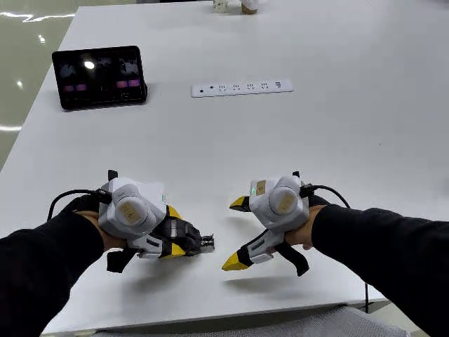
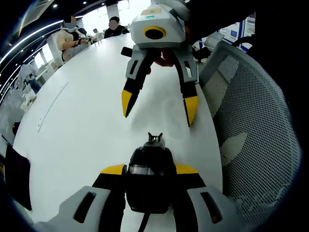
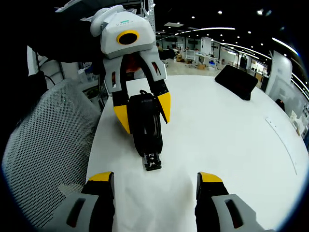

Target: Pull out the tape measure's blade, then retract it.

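Tablet (image 1: pixel 99 76), pwr strip (image 1: pixel 242 88) beyond tape measure (image 1: pixel 184 233)

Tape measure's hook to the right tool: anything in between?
Nothing. In the head view, bare white table separates the tape measure, held in the left tool, from the open right tool.

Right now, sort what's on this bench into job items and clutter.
Job in hand:
tape measure, clamped in the left tool
right tool, open, facing it

Lying about:
tablet
power strip
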The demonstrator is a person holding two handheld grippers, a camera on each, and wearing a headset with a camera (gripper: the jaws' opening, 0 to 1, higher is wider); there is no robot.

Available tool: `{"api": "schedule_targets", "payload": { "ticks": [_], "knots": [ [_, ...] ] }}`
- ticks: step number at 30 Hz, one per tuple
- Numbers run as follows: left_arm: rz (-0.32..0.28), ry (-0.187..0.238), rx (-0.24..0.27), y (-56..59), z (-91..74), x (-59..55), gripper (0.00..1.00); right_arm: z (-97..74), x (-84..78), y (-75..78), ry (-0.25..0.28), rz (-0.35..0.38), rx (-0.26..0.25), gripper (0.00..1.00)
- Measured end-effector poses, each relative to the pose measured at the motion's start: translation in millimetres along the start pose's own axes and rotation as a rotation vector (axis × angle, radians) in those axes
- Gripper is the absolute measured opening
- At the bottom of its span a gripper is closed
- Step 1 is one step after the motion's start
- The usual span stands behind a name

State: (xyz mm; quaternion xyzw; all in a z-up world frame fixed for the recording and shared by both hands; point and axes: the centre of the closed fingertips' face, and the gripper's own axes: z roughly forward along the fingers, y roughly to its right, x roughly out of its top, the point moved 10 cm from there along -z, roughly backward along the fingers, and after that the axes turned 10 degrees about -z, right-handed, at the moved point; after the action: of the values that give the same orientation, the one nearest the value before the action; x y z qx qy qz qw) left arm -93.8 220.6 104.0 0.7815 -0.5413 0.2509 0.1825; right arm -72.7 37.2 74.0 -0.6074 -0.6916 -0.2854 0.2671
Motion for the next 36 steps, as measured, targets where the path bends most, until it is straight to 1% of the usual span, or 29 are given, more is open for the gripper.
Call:
{"api": "schedule_targets", "payload": {
  "ticks": [1, 3, 5, 7, 11, 12, 14, 16, 19, 22, 24, 25, 28, 34, 36],
  "knots": [
    [0.006, -0.002, -0.002, 0.3, 0.0, 0.1, 0.31, 1.6, 0.8, 0.3, -0.002, -0.005, 0.001, 0.64],
    [0.004, 0.001, -0.003, 0.2, 0.2, 0.1, 0.31, 5.4, 2.3, 1.5, -0.008, -0.014, 0.000, 0.63],
    [0.005, 0.004, -0.007, -0.2, 0.3, -0.3, 0.31, 8.9, 3.8, 1.8, -0.010, -0.019, 0.012, 0.61],
    [0.002, 0.007, -0.008, -0.6, 0.6, -0.9, 0.31, 12.3, 3.8, 1.9, -0.026, -0.040, 0.018, 0.58],
    [-0.001, 0.005, -0.003, 0.2, 1.4, -0.8, 0.31, 16.7, 7.3, 1.5, -0.016, -0.031, 0.030, 0.52],
    [-0.007, 0.004, 0.000, 0.3, 1.5, -0.9, 0.31, 18.7, 7.8, 1.5, -0.016, -0.020, 0.040, 0.51],
    [-0.013, 0.000, -0.001, 0.2, 1.3, -0.6, 0.31, 21.4, 8.8, 1.1, -0.019, -0.024, 0.049, 0.49],
    [-0.019, -0.005, -0.002, -0.2, 1.3, 0.2, 0.31, 23.3, 9.2, 0.6, -0.027, -0.032, 0.048, 0.46],
    [-0.019, -0.015, -0.002, -0.1, 1.8, 0.6, 0.31, 25.8, 9.4, 0.1, -0.035, -0.052, 0.060, 0.44],
    [-0.022, -0.010, 0.003, 0.4, 1.4, -0.1, 0.31, 28.2, 10.4, 0.7, -0.039, -0.062, 0.054, 0.40],
    [-0.027, -0.005, 0.005, 0.4, 1.2, -0.6, 0.31, 30.2, 10.6, 1.2, -0.040, -0.061, 0.050, 0.41],
    [-0.028, -0.003, 0.005, 0.6, 1.2, -0.6, 0.31, 32.0, 11.3, 1.5, -0.042, -0.059, 0.042, 0.40],
    [-0.032, 0.000, 0.008, 0.9, 1.3, -0.7, 0.31, 33.5, 11.7, 0.7, -0.048, -0.078, 0.047, 0.33],
    [-0.037, 0.001, 0.010, 1.3, 1.3, -1.1, 0.31, 35.7, 13.5, 0.5, -0.049, -0.080, 0.036, 0.25],
    [-0.038, 0.002, 0.010, 1.3, 1.3, -1.3, 0.31, 36.1, 13.8, 0.8, -0.050, -0.097, 0.035, 0.23]
  ]
}}
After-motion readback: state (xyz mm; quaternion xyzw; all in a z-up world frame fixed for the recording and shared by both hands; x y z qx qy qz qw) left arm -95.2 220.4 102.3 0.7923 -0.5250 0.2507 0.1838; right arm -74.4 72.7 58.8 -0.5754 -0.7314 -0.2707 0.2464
